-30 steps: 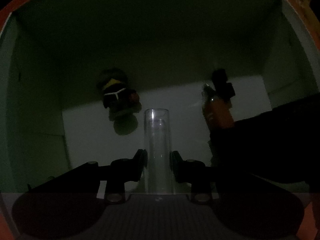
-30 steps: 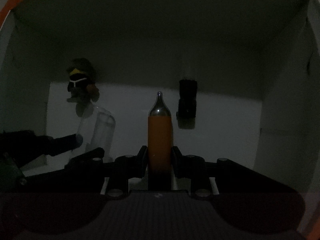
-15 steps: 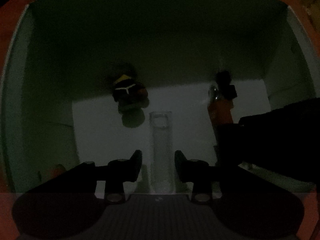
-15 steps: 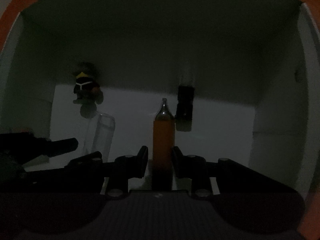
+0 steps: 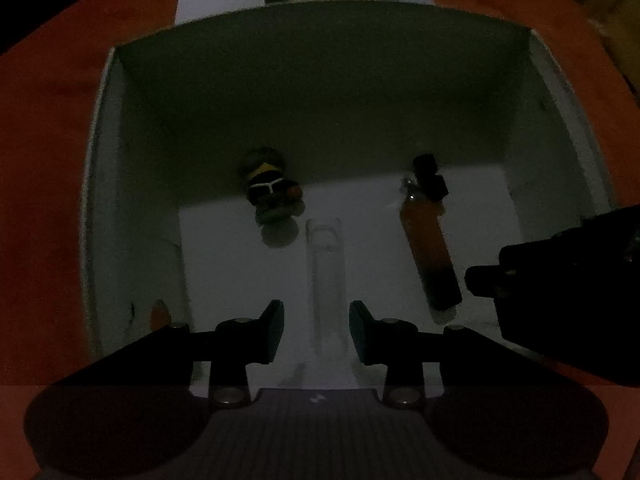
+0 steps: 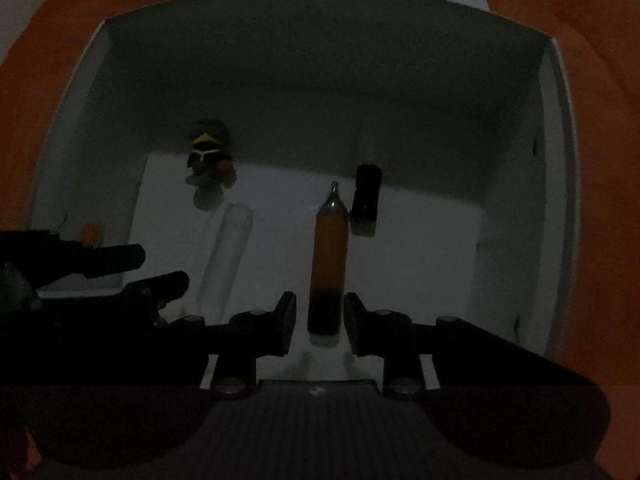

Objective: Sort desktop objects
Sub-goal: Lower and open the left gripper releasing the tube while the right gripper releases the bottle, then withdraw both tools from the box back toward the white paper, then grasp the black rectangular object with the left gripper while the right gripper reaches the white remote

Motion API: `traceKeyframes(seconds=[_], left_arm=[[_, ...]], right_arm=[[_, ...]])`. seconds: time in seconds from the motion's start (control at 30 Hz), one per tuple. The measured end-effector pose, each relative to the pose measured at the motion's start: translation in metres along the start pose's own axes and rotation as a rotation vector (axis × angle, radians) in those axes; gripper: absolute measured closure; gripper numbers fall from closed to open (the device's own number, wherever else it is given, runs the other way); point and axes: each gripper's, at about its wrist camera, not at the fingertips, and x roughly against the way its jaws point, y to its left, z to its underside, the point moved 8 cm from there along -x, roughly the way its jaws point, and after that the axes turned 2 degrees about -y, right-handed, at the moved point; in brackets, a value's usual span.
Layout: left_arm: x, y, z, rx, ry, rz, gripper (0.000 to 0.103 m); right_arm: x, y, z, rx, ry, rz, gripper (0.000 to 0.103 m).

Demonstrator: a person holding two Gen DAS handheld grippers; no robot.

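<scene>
Inside the white cardboard box point(image 5: 132, 208), your left claw point(image 5: 316, 332) spreads around the clear glass tube point(image 5: 325, 272); your right claw point(image 6: 320, 324) spreads around the orange-filled vial point(image 6: 329, 256).

Left claw point(image 5: 316, 330) gapes, jaws parted at 9 and 3 o'clock; right claw point(image 6: 320, 326) likewise spread.

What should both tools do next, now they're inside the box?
Probably lift both straight up and out. The left tool stands open around the clear tube, the right tool open around the orange tube; both tubes lie on the white box floor.
</scene>
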Motion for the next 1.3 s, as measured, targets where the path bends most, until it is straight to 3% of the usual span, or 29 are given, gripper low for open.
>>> traceKeyframes(seconds=[0.17, 0.27, 0.37, 0.63, 0.83, 0.97, 1.03, 1.23, 1.3], left_arm=[[0.021, -0.005, 0.008, -0.017, -0.035, -0.005, 0.066], [0.033, -0.003, 0.013, 0.007, -0.052, 0.010, 0.056], [0.043, -0.001, 0.008, 0.024, -0.063, 0.021, 0.056], [0.089, 0.024, -0.062, 0.166, -0.210, 0.074, 0.056], [0.115, 0.055, -0.120, 0.203, -0.353, 0.022, 0.056], [0.108, 0.077, -0.150, 0.230, -0.376, 0.010, 0.056], [0.096, 0.086, -0.160, 0.238, -0.372, -0.001, 0.051], [0.051, 0.097, -0.179, 0.244, -0.296, 0.042, 0.050], [0.036, 0.098, -0.188, 0.233, -0.279, 0.049, 0.055]], right_arm=[[0.014, 0.002, 0.012, 0.028, -0.025, 0.026, 0.073], [0.027, 0.001, 0.016, 0.033, -0.039, 0.028, 0.073], [0.042, 0.000, 0.013, 0.034, -0.062, 0.028, 0.073], [0.100, -0.024, -0.033, -0.066, -0.202, -0.013, 0.067], [0.151, -0.050, -0.098, -0.160, -0.349, -0.051, 0.059], [0.152, -0.070, -0.129, -0.207, -0.395, -0.020, 0.057], [0.144, -0.083, -0.139, -0.223, -0.418, 0.020, 0.045], [0.099, -0.116, -0.157, -0.295, -0.360, 0.040, 0.044], [0.088, -0.120, -0.167, -0.288, -0.344, 0.038, 0.044]])
